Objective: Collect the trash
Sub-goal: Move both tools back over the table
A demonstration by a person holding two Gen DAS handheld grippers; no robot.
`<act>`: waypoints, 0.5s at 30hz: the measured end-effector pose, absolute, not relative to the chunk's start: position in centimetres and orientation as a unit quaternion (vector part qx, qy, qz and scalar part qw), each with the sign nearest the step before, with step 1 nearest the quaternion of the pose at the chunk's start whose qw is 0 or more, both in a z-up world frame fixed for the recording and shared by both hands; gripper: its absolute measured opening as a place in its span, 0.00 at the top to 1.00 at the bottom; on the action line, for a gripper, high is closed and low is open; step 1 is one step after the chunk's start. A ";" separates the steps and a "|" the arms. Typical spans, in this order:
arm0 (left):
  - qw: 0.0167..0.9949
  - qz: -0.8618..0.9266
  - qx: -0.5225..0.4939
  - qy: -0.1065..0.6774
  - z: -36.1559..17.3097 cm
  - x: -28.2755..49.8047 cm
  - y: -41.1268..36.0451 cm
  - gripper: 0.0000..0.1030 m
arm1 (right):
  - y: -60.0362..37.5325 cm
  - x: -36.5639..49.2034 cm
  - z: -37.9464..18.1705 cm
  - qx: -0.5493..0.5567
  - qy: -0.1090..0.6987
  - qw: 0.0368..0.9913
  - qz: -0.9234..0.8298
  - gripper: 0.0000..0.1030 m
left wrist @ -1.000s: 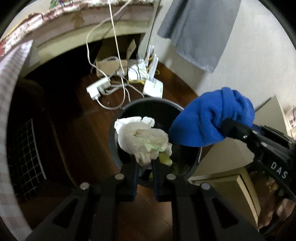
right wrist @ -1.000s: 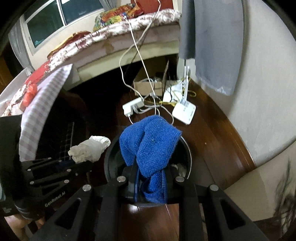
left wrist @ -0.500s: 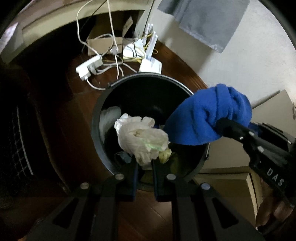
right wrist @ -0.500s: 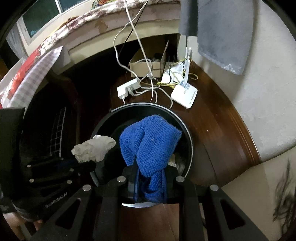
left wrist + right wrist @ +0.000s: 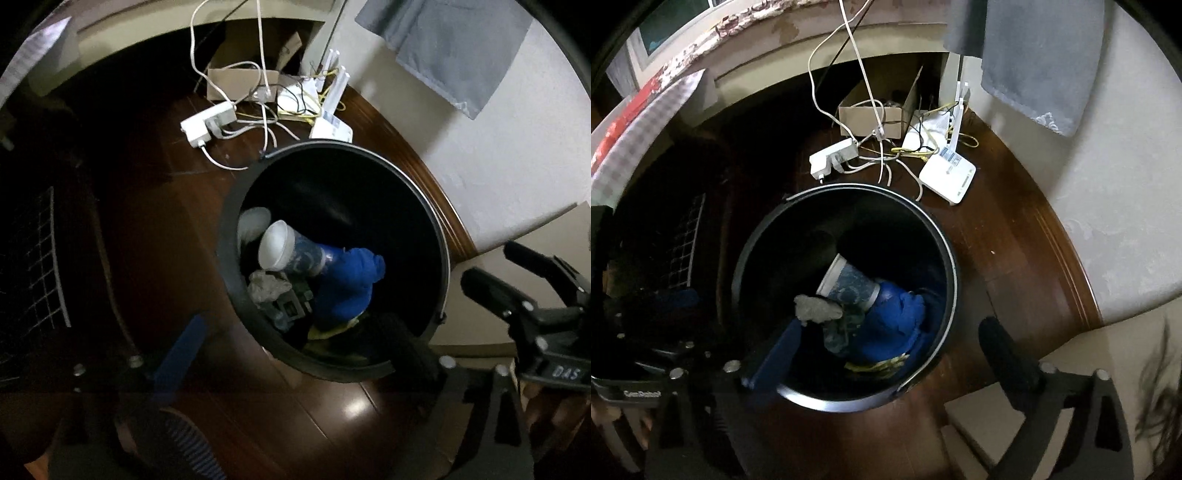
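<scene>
Dropped since a moment ago: soft blue cloth [image 5: 347, 291] and crumpled white tissue wad [image 5: 267, 286], both out of the pinching fingers and down inside the round black trash bin [image 5: 236, 295]. Sunk a bit lower over the bin too, both tools.

Left gripper [image 5: 295, 343] just been opening, now spread wide, nothing between its fingers. One finger with a blue pad at the left of the bin, the other black finger over the bin's near rim. Right gripper [image 5: 894, 354] also just been opening, spread wide, holding nothing, with the bin's near edge between its two fingers.

Down in the bin, lying on its side: white paper cup with blue print [image 5: 291, 251], mouth turned to the left. Touching its bottom end, the blue cloth, bunched up. Just under the cup's mouth, the tissue wad. Near the cloth, a bit of yellow stuff, too dark to tell more.

Standing on dark brown wood floor [image 5: 159, 229], the bin. Behind it, white power strip [image 5: 208, 123] with tangled white cords, white router box [image 5: 947, 173], brown cardboard box [image 5: 871, 118]. Hanging on the pale wall, grey cloth [image 5: 1038, 55].
</scene>
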State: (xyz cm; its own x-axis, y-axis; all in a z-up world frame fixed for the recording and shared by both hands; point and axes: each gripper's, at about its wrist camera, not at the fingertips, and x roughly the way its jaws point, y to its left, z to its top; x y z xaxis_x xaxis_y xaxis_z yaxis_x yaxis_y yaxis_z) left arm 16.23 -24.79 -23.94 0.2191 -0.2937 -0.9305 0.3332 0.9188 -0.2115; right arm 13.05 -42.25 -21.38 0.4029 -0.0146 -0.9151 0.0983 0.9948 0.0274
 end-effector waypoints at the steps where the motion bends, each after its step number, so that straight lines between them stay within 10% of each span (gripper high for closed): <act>1: 0.784 -0.199 0.017 0.589 -23.6 16.0 -24.7 0.05 | -42.2 13.1 -21.1 0.038 0.544 0.837 -0.038 0.01; 15: 0.815 -0.206 -0.011 0.541 -15.1 13.4 -21.6 0.04 | -40.4 10.4 -11.8 0.081 0.467 0.880 -0.033 0.01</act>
State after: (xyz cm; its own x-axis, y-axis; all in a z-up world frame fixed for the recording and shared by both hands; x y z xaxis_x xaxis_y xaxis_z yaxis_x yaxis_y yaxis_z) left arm 13.41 -21.56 -15.11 0.3289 -0.3480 -0.8779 0.3233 0.9150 -0.2415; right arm 10.38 -40.37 -11.78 0.5608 0.0180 -0.8278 0.1333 0.9848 0.1117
